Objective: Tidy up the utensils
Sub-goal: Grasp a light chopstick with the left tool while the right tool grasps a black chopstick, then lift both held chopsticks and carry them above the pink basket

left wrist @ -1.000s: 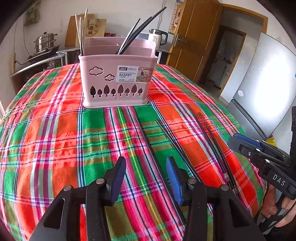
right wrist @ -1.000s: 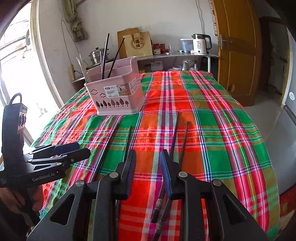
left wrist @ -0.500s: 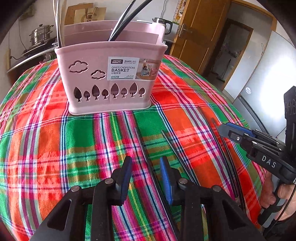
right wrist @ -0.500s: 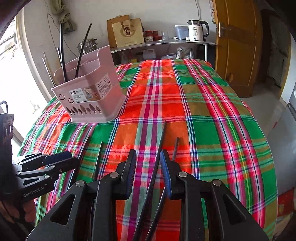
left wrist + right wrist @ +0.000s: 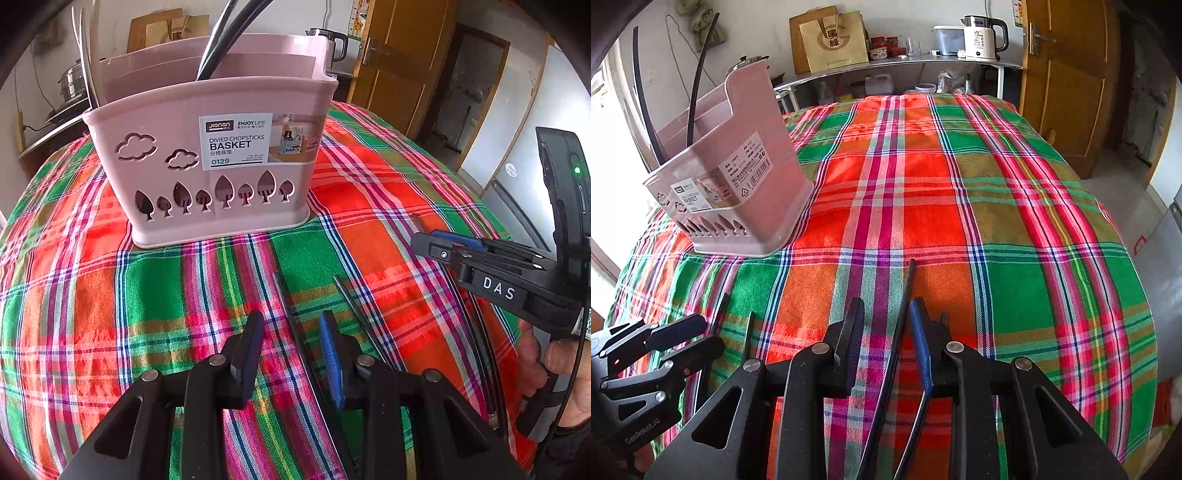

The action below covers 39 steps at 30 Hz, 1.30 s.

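Step in hand: pickup. Black chopsticks (image 5: 901, 332) lie on the desk in front of the pink basket (image 5: 221, 158). Right gripper (image 5: 884, 332) fingers closing around one, not yet clamped; left gripper (image 5: 290, 345) fingers apart astride another. Next: clamp, lift, drop into basket.

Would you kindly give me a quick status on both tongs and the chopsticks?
Left tongs open astride one black chopstick. Right tongs closing, another chopstick between them, ungripped. Pink basket ahead, nothing in the way.

The basket (image 5: 221, 155) label reads "jianan ENJOY LIFE, DIVIED CHOPSTICKS BASKET, 0129"; right tool (image 5: 428, 245) "DAS"; left tool (image 5: 670, 341) "GenRobot.AI".
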Each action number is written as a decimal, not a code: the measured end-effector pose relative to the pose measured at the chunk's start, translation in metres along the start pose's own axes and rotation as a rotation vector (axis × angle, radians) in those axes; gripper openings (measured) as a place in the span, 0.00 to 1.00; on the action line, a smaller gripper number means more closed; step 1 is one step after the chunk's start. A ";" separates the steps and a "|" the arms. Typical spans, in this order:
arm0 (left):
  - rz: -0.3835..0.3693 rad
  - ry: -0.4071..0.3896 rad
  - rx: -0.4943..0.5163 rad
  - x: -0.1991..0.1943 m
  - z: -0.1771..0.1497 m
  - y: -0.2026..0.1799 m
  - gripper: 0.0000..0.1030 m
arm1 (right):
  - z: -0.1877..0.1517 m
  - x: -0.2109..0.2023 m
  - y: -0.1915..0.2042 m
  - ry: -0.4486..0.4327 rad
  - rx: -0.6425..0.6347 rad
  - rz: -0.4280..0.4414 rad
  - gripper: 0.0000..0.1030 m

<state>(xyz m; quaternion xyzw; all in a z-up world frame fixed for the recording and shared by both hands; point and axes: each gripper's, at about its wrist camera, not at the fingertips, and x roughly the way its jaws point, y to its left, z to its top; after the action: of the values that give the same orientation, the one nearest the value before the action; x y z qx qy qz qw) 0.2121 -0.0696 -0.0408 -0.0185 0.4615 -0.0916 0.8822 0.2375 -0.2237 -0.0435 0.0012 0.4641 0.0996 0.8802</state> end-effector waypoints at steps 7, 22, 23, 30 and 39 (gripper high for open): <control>0.021 0.007 -0.008 0.003 0.007 0.005 0.08 | 0.007 0.005 0.001 0.012 0.007 0.007 0.06; -0.063 -0.082 -0.025 -0.055 0.023 0.028 0.07 | 0.024 -0.063 0.014 -0.143 -0.009 0.070 0.05; -0.066 -0.096 -0.022 -0.061 0.025 0.026 0.07 | 0.026 -0.070 0.015 -0.158 -0.011 0.073 0.05; -0.089 -0.200 0.003 -0.116 0.038 0.026 0.05 | 0.035 -0.115 0.024 -0.262 -0.031 0.094 0.04; -0.077 -0.299 0.017 -0.162 0.045 0.031 0.04 | 0.038 -0.158 0.040 -0.363 -0.071 0.114 0.04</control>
<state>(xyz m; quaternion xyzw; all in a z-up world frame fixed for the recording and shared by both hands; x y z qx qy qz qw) 0.1632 -0.0128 0.1128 -0.0419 0.3230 -0.1254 0.9371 0.1748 -0.2089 0.1104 0.0144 0.2931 0.1636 0.9419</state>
